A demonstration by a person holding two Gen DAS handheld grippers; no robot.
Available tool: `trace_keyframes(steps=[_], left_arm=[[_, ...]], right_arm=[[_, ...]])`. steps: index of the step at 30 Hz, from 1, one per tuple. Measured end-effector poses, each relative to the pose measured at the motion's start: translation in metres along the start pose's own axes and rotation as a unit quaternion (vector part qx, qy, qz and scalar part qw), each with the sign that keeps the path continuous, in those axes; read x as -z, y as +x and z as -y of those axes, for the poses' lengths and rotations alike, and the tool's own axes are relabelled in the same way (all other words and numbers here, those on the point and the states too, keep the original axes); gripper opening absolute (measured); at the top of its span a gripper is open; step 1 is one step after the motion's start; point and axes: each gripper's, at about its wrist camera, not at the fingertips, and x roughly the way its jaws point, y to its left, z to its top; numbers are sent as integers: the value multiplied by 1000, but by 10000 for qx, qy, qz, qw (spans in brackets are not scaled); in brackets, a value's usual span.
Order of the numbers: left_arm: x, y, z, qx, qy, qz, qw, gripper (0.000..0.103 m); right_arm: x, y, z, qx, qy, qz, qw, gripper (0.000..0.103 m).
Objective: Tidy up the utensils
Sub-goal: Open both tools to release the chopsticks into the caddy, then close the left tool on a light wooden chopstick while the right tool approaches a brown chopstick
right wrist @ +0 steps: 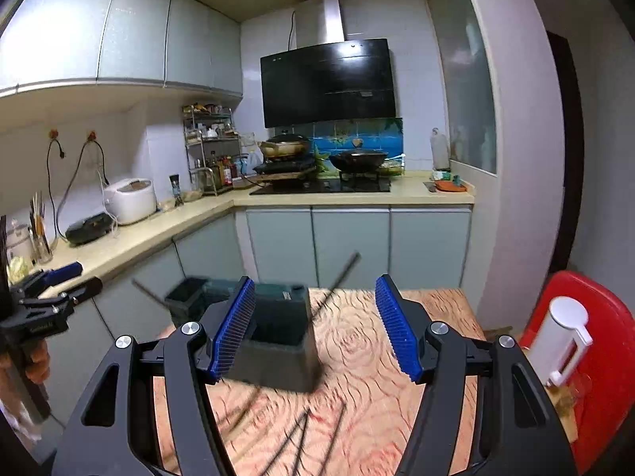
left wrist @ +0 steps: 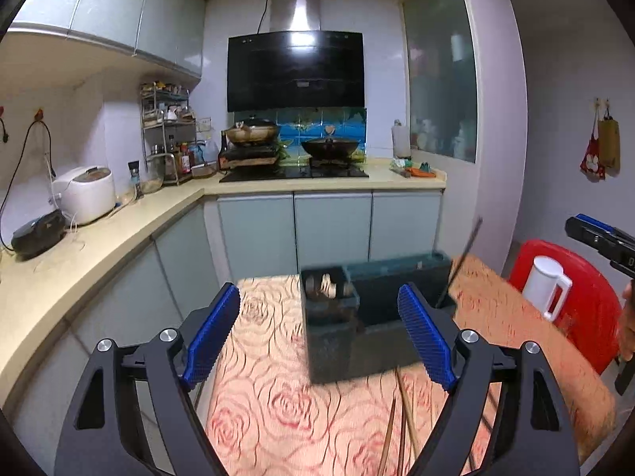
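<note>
A dark utensil holder (left wrist: 333, 329) with several compartments stands on the rose-patterned table (left wrist: 270, 404). One dark chopstick (left wrist: 464, 261) leans out of its right end. More chopsticks (left wrist: 401, 416) lie on the cloth in front of it. My left gripper (left wrist: 319, 291) is open, facing the holder, with nothing pressed between its blue pads (left wrist: 214, 337). In the right wrist view the holder (right wrist: 278, 341) sits just ahead of my right gripper (right wrist: 315, 281), which is also open and empty. There a chopstick (right wrist: 337, 281) leans from the holder, and loose chopsticks (right wrist: 301, 436) lie blurred below.
A red chair (right wrist: 603, 337) with a white jug (right wrist: 563, 341) stands right of the table. An L-shaped counter (left wrist: 99, 246) carries a rice cooker (left wrist: 85, 194) and a stove with pans. My other gripper shows at the edge of each view: the right gripper (left wrist: 599, 238) and the left gripper (right wrist: 51, 289).
</note>
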Motion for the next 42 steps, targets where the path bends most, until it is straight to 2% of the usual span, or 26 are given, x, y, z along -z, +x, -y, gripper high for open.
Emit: trace_keyframes(steps=[9, 16, 26, 30, 36, 42], left_arm=[[65, -14, 3, -36, 78, -339, 9994, 79], [111, -19, 3, -93, 215, -651, 9976, 79], [174, -32, 1, 61, 308, -1218, 9921, 79], [199, -38, 4, 251, 368, -1513, 9875, 79], [220, -46, 11, 475, 343, -1681, 9840, 78], [232, -45, 19, 555, 499, -1836, 9802, 60]], right_arm=[[83, -23, 4, 230, -25, -402, 9989, 61], [122, -32, 2, 280, 25, -676, 9973, 61], [155, -38, -6, 266, -44, -1007, 9946, 61], [159, -38, -4, 265, 28, -1074, 9939, 61], [162, -41, -2, 285, 98, -1100, 9935, 61], [167, -46, 2, 335, 160, -1129, 9929, 61]])
